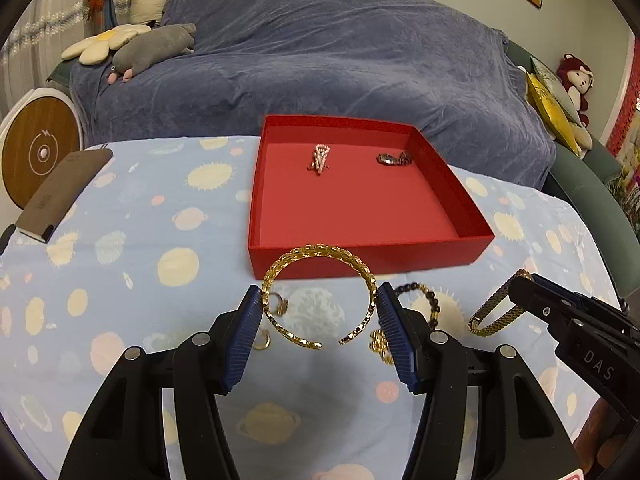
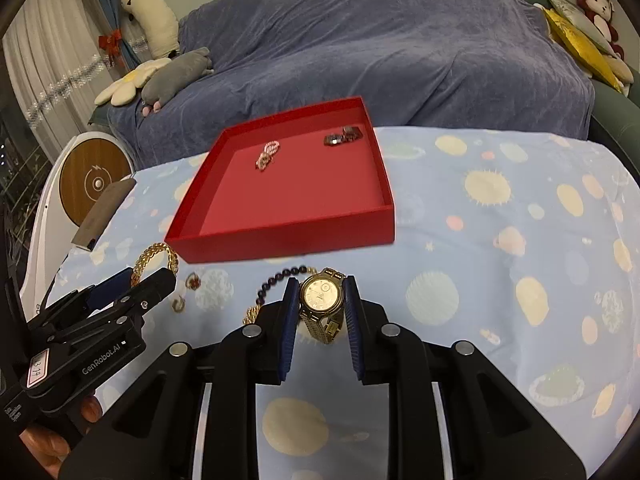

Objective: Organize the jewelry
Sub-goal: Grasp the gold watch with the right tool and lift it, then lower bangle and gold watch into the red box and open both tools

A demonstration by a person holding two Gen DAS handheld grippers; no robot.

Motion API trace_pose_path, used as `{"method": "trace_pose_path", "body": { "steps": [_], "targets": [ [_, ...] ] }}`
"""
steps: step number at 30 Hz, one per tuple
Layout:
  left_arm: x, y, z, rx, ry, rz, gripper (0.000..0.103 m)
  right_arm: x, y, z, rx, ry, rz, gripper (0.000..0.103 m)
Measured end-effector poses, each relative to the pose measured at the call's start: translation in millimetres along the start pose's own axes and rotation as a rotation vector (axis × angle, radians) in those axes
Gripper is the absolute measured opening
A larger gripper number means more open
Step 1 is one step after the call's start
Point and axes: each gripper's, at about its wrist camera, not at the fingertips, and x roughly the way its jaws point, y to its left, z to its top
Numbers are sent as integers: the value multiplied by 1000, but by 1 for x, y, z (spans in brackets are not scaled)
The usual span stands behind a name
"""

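We grip a gold cuff bracelet in our left gripper, a gold watch clamped in our right gripper, red tray just ahead of both.

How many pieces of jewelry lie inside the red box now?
2. A pearl piece lies near the back middle of the red box, and a dark metallic piece near its back right corner.

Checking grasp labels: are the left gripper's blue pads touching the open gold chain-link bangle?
Touching. The left wrist view shows both blue pads of the left gripper pressed against opposite sides of the gold chain-link bangle, with no gap.
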Motion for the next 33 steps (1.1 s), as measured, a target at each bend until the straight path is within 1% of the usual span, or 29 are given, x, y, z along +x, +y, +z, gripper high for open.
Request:
{"method": "trace_pose_path", "body": {
  "steps": [2,5,6,8,12,15,18,21,24,27,28,29,30,33],
  "targets": [
    [2,-1,19,13,2,-39,56,1,0,20,-7,-22,9,22],
    [12,-6,52,50,-36,-18,56,11,2,55,-21,-51,27,22],
    [17,-9,62,66,-51,4,56,18,3,68,-26,-56,30,22],
    [33,-11,80,75,-62,17,56,33,6,87,-40,-61,30,22],
    [74,-10,101,61,-34,23,56,74,5,113,-36,-47,18,22],
    [104,-9,107,64,-2,28,56,106,-2,118,-18,-9,9,22],
    [125,-9,107,74,16,38,57,133,-8,119,-8,29,-5,22],
    [143,-5,105,69,45,44,57,151,-10,116,-21,50,-22,22],
    [153,0,102,55,68,43,57,161,-10,112,-24,72,-14,22],
    [154,5,99,37,69,42,58,159,-15,109,-13,65,-15,23],
    [152,7,98,31,68,39,60,156,-16,108,-10,60,-16,24],
    [149,9,98,23,62,44,66,151,-18,107,-6,56,-14,25],
    [143,11,98,11,49,48,68,143,-20,106,2,49,-7,26],
    [119,18,99,-13,12,28,69,115,-24,101,8,29,0,31]
  ]
}}
